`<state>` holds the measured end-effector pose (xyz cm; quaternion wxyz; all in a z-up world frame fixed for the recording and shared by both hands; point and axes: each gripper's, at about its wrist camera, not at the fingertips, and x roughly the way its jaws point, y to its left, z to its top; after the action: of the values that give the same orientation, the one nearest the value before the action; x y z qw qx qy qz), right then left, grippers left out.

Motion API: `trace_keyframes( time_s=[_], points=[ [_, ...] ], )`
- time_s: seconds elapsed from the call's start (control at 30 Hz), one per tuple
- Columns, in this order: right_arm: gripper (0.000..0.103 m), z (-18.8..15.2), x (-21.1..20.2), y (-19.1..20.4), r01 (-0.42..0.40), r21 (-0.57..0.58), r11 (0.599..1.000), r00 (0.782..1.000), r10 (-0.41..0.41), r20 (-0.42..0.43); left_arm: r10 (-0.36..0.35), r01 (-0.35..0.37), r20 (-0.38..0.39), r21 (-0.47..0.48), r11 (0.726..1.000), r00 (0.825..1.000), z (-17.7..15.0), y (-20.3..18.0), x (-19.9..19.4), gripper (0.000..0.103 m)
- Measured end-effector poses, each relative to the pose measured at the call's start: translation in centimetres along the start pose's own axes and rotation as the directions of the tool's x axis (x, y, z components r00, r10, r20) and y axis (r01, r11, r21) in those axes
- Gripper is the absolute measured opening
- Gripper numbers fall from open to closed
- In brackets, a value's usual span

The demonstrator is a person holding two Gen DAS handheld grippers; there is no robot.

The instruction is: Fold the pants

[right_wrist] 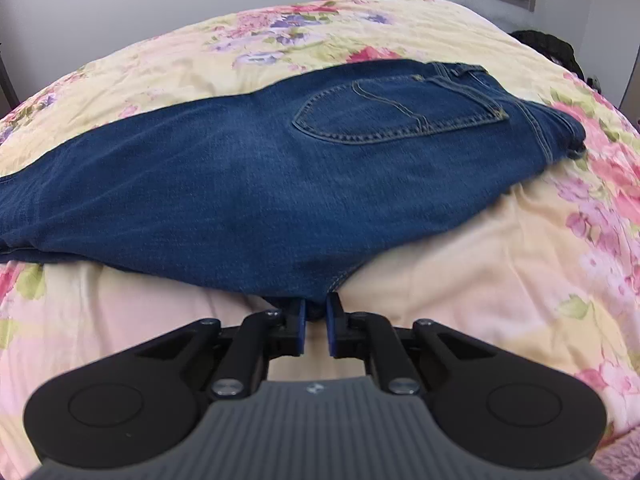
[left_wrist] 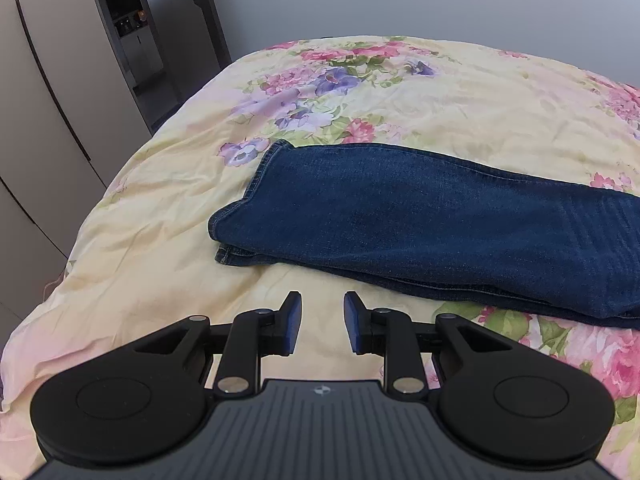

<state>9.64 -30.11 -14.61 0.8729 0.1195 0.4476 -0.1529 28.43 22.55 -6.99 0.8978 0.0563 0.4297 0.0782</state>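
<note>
Dark blue jeans (left_wrist: pixel 420 216) lie on the flowered bedspread (left_wrist: pixel 168 200), folded lengthwise with one leg on the other. The leg hems point left in the left wrist view. In the right wrist view the jeans (right_wrist: pixel 224 184) show a back pocket (right_wrist: pixel 396 114) and the waistband at the right. My left gripper (left_wrist: pixel 322 322) is open and empty, hovering over the bedspread just short of the jeans' near edge. My right gripper (right_wrist: pixel 316 326) is nearly closed, with the jeans' crotch edge between its fingertips.
The bed (right_wrist: pixel 480 280) fills both views. Wardrobe doors (left_wrist: pixel 48 100) and an open doorway (left_wrist: pixel 136 28) stand left of the bed. A dark object (right_wrist: pixel 560 50) lies at the bed's far right edge. A grey wall is behind.
</note>
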Motion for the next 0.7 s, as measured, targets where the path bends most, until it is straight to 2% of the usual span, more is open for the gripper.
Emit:
trace_keyframes(
  time_s=[0.17, 0.3, 0.4, 0.5, 0.6, 0.7],
  points=[
    [0.001, -0.8, 1.5, -0.7, -0.019, 0.031, 0.999, 0.998, 0.021, -0.062, -0.010, 0.009, -0.022, -0.041, 0.999, 1.000, -0.3, 0.7, 0.4, 0.031],
    [0.000, -0.9, 1.2, -1.0, -0.024, 0.031, 0.999, 0.994, 0.027, -0.110, -0.061, 0.056, -0.025, -0.137, 0.989, 0.998, -0.3, 2.4, -0.1, 0.032],
    [0.000, -1.0, 0.0, -1.5, -0.031, 0.018, 0.999, 0.994, 0.033, -0.101, -0.119, 0.112, -0.015, -0.221, 0.969, 0.993, -0.4, 4.0, -0.3, 0.039],
    [0.001, -0.2, -1.9, -1.0, -0.055, -0.028, 0.998, 0.997, 0.054, -0.053, -0.186, 0.178, 0.010, -0.342, 0.923, 0.983, -0.6, 5.7, -0.4, 0.050],
    [0.002, 1.8, -3.2, 0.5, -0.084, -0.109, 0.990, 0.996, 0.085, 0.004, -0.261, 0.254, 0.048, -0.449, 0.856, 0.964, -1.0, 7.2, -0.1, 0.055],
    [0.002, 4.1, -3.1, 2.4, -0.096, -0.190, 0.977, 0.994, 0.103, 0.026, -0.321, 0.314, 0.083, -0.535, 0.784, 0.944, -1.3, 8.3, 0.7, 0.059]
  ],
)
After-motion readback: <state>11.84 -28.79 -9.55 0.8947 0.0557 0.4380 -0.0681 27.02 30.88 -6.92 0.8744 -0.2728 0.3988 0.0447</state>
